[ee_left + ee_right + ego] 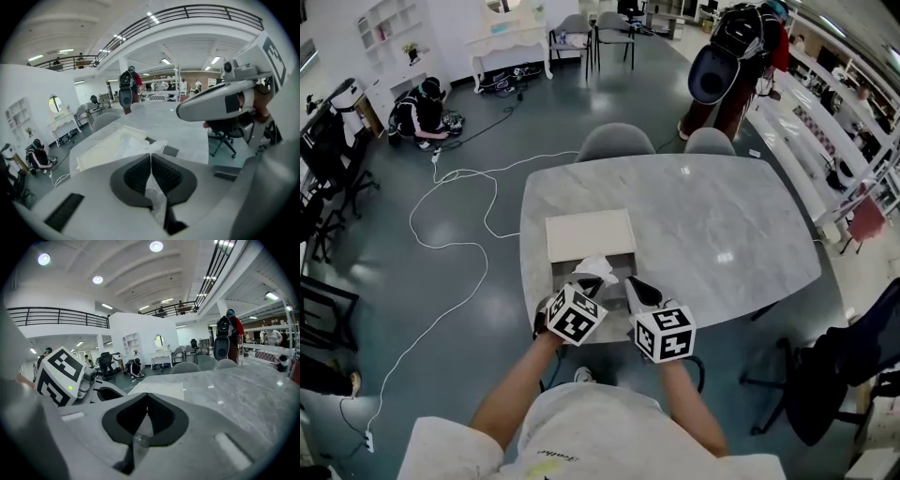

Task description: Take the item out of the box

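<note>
A shallow grey box (562, 275) lies open near the table's front edge, with its cream lid (591, 234) flat just behind it. A crumpled white wrapping (596, 268) rises out of the box. My left gripper (589, 279) hangs over the box, shut on this wrapping (153, 148), which shows thin and white between the pads. My right gripper (636, 286) is close beside it at the box's right edge. Its jaws (147, 399) are closed, with a thin clear strip of wrapping (139, 442) pinched between them. What lies under the wrapping is hidden.
The marble table (712, 225) stretches away behind and to the right. Two grey chairs (617, 141) stand at its far side. A white cable (450, 246) snakes over the floor at left. A dark office chair (834, 375) stands at the right.
</note>
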`<state>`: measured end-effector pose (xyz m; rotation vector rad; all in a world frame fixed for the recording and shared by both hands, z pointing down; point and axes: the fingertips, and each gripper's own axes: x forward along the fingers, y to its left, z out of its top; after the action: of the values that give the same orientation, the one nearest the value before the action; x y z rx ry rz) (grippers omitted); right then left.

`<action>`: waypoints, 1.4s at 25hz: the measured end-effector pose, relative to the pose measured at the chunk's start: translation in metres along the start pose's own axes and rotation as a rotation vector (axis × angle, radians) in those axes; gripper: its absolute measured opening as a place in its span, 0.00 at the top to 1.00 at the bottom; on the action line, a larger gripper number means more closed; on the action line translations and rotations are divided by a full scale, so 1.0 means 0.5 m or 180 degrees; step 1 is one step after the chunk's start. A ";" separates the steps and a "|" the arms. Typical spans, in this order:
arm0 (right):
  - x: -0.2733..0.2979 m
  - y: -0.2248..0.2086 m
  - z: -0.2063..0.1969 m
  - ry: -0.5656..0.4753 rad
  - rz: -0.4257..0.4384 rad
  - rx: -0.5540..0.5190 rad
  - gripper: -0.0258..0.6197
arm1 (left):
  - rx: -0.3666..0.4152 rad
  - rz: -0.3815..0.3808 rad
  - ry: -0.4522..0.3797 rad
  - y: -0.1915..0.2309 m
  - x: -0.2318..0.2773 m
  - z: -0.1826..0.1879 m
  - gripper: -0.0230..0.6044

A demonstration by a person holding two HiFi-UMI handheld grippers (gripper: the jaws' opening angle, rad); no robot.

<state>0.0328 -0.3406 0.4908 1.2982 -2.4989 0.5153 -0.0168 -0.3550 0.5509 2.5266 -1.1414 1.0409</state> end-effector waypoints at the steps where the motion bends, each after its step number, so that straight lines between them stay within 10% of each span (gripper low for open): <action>1: -0.005 0.003 0.001 -0.0003 0.0030 -0.0019 0.95 | -0.0046 0.0054 -0.0045 0.000 -0.011 0.003 0.94; 16: -0.075 0.036 0.010 -0.0103 0.0408 -0.0205 0.95 | -0.0773 0.0836 -0.0714 -0.003 -0.167 0.037 0.94; 35: -0.160 0.037 -0.010 -0.0160 0.0571 -0.0315 0.95 | -0.1125 0.0995 -0.0922 -0.079 -0.205 0.037 0.94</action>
<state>0.0626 -0.2703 0.4599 1.0702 -2.6611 0.3961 -0.0261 -0.2751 0.4739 2.3081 -1.6723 0.4721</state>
